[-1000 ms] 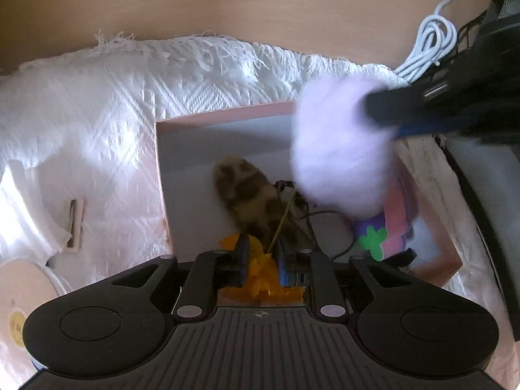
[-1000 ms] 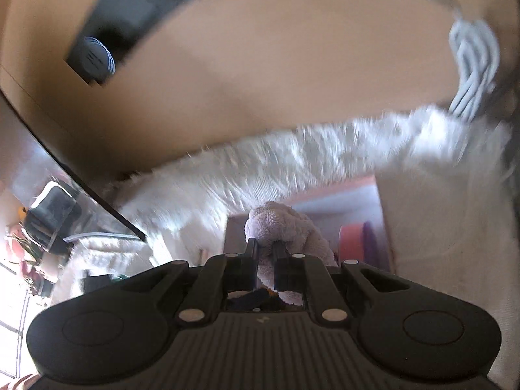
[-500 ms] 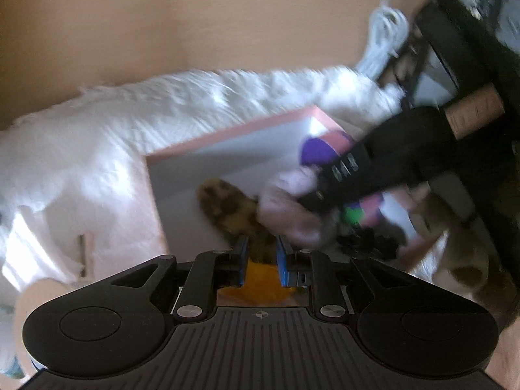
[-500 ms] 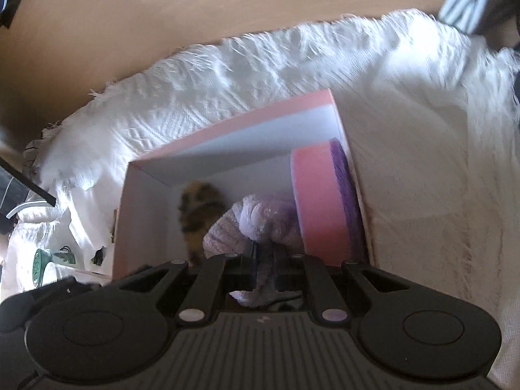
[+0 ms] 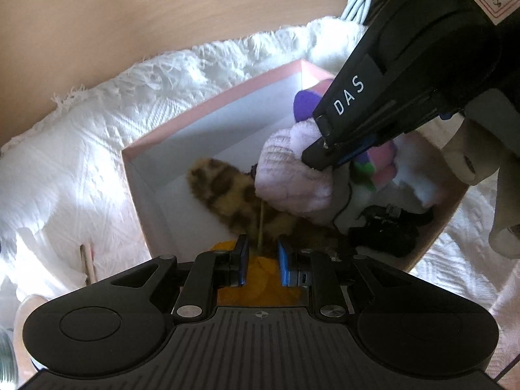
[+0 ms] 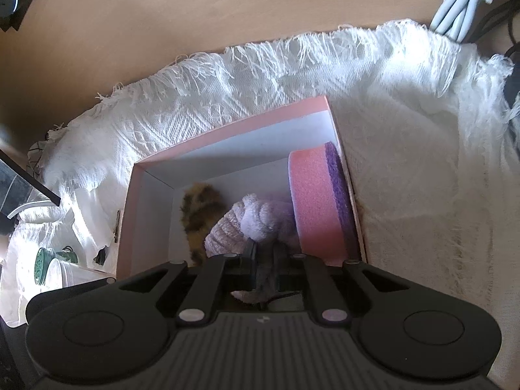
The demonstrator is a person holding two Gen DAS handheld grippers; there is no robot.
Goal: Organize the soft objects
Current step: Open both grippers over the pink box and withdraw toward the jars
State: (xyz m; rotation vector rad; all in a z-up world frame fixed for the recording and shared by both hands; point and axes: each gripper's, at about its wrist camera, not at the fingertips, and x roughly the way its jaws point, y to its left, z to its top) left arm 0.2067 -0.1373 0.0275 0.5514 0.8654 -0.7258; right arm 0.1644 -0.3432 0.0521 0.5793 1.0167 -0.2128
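Note:
A pink box (image 5: 211, 104) with white inner walls lies on a white fringed cloth. My right gripper (image 6: 263, 253) is shut on a fluffy lilac plush (image 6: 256, 224) and holds it low inside the box (image 6: 227, 133); the plush (image 5: 289, 175) and that gripper (image 5: 328, 156) also show in the left wrist view. A leopard-print furry piece (image 5: 224, 188) lies on the box floor beside it. A pink and purple sponge (image 6: 318, 201) stands against the right wall. My left gripper (image 5: 261, 256) is shut on a yellow soft thing (image 5: 260, 276) with a thin stick, at the box's near edge.
The white cloth (image 6: 406, 130) covers a wooden table (image 6: 195, 16). White cables (image 6: 461, 3) lie at the back right. Black cord items (image 5: 386, 227) lie in the box's right corner. Green-lidded cups (image 6: 48, 263) stand left of the box. A small wooden stick (image 5: 87, 260) lies on the cloth.
My right gripper has carried the lilac plush from above the box down into it, beside the sponge. My left gripper has stayed at the box's near edge with the yellow thing.

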